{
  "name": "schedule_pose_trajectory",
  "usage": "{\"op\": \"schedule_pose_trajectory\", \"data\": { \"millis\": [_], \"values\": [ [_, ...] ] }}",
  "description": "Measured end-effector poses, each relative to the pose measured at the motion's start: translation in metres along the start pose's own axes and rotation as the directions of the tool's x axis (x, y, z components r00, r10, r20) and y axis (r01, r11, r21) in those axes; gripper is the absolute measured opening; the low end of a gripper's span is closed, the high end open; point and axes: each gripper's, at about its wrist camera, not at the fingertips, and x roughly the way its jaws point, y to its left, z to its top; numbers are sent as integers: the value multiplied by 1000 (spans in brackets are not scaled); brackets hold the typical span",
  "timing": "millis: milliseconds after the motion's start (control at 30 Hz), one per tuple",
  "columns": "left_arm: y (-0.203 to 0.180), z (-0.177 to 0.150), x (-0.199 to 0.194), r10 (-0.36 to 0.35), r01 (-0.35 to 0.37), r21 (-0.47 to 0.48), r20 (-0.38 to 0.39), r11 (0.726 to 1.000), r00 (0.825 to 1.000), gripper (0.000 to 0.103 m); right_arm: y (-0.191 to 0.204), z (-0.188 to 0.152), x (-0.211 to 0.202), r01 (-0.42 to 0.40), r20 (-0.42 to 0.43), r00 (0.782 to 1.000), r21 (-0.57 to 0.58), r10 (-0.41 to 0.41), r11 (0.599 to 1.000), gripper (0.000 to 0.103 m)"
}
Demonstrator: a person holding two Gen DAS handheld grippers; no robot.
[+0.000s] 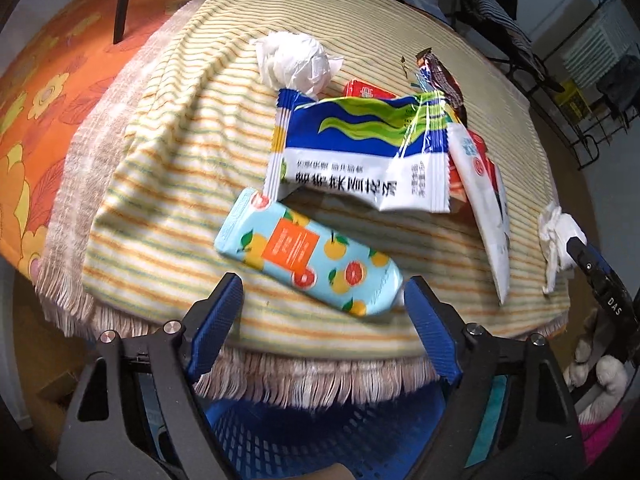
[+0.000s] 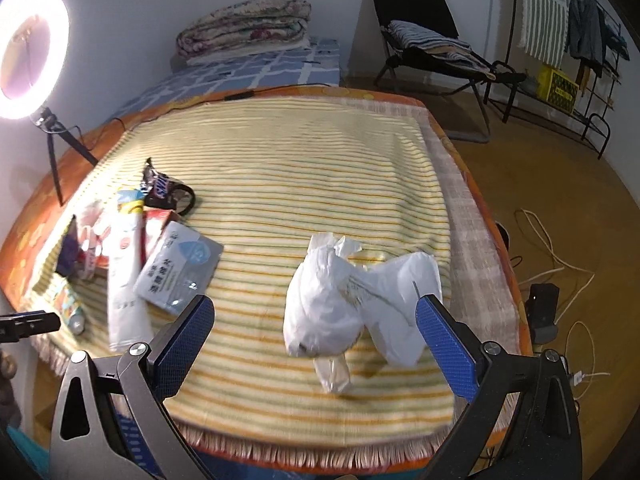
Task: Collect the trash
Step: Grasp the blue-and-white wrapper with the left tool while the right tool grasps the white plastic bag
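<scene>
In the left wrist view my left gripper [image 1: 322, 298] is open, its blue fingers on either side of the near end of a light-blue citrus-print packet [image 1: 308, 250] lying on the striped blanket [image 1: 160, 168]. Behind it lie a blue-white-green wrapper [image 1: 360, 148], a crumpled white tissue [image 1: 296, 60], a long white wrapper [image 1: 486, 200], a brown candy wrapper [image 1: 438, 74] and red packets [image 1: 366, 89]. In the right wrist view my right gripper [image 2: 314, 314] is open around a crumpled white tissue wad [image 2: 352, 308]. The wrapper pile [image 2: 132, 240] lies to its left.
A blue plastic basket [image 1: 320, 436] sits below the table edge under my left gripper. A ring light [image 2: 28, 48] on a tripod stands at the far left. A folding chair [image 2: 432, 44], a clothes rack [image 2: 576, 52] and floor cables [image 2: 556, 264] are to the right.
</scene>
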Motion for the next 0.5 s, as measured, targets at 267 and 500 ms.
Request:
{"op": "schedule_pose_trajectory", "data": {
  "millis": [267,500],
  "values": [
    [-17,14,13,109,-109,-3,37,994,993,69,5,7,20,26,-28,999,-15,-26,1000,100],
    [-19,22,17,109,-107,-33,71,994,992,57,8,8,30,35,-48,998,-35,-37,999,100]
  ]
}}
